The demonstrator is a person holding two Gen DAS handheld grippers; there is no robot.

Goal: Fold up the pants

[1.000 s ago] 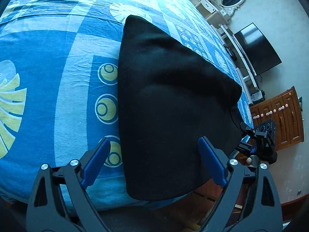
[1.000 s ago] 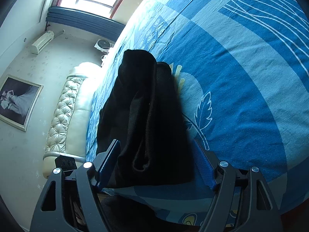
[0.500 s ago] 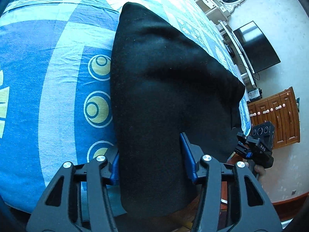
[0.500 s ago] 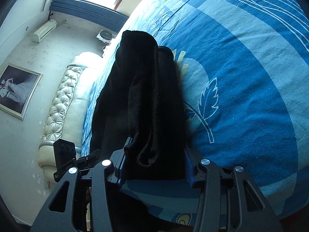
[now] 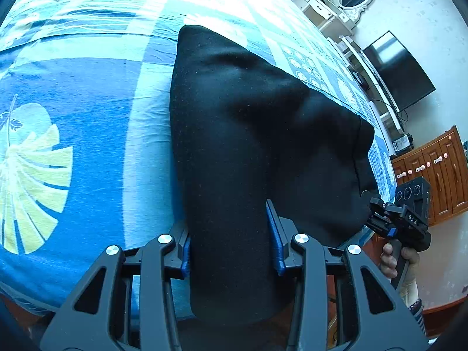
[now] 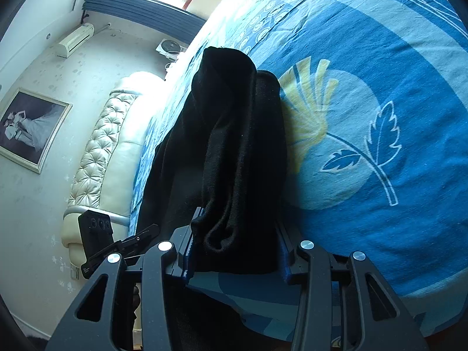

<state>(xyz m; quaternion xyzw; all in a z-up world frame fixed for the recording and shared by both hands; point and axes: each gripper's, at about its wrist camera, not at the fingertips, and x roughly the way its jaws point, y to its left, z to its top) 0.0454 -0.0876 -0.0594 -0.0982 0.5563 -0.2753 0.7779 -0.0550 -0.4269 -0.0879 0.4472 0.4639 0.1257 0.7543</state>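
Pants [image 5: 234, 152] hem hidden behind jaws; bedspread [image 5: 87, 152] cut by edges.

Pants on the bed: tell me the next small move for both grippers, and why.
Probably lift both ends together and carry them forward over the far part. The left gripper is closing on one near corner of the black pants, the right gripper on the other, cloth between both sets of jaws. The rest lies on the bedsheet, so the near edge looks ready to fold.
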